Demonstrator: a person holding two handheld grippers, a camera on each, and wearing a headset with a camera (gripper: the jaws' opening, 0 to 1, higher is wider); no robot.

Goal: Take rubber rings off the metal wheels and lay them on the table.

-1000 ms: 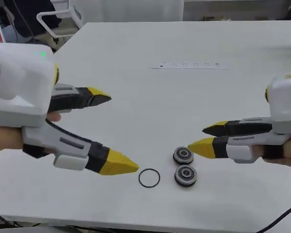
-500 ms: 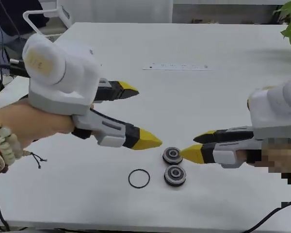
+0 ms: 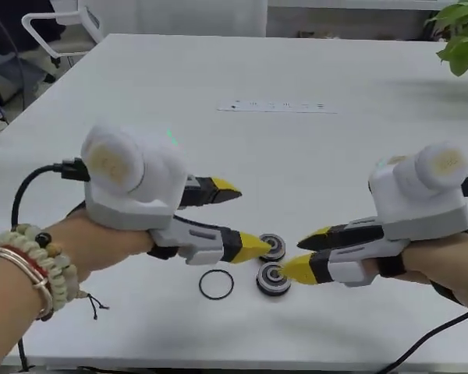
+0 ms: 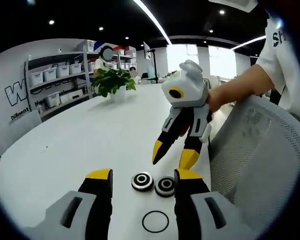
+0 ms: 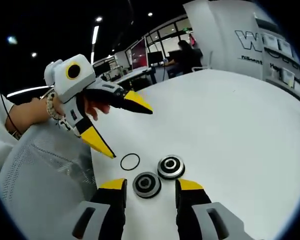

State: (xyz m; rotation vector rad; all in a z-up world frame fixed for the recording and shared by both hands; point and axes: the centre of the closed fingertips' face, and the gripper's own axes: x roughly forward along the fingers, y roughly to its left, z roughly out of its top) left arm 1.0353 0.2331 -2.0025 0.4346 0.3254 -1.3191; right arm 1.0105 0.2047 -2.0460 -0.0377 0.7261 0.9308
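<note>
1. Jaws of the left hand-held gripper (image 3: 249,220) stood wide apart and empty. Its lower yellow tip was close by the far metal wheel (image 3: 274,246); contact could not be told.
2. The right hand-held gripper (image 3: 292,257) likewise had its jaws apart, holding nothing, tips just beside the near metal wheel (image 3: 271,279).
3. Both wheels lay flat on the white desk (image 3: 179,101), just beside each other, between the two grippers.
4. A loose rubber ring (image 3: 216,284) lay flat on the desk near the near wheel, on the left gripper's side.
5. Farther back lay a flat white strip (image 3: 277,107); a plant (image 3: 460,31) stood at the desk's far corner.
</note>
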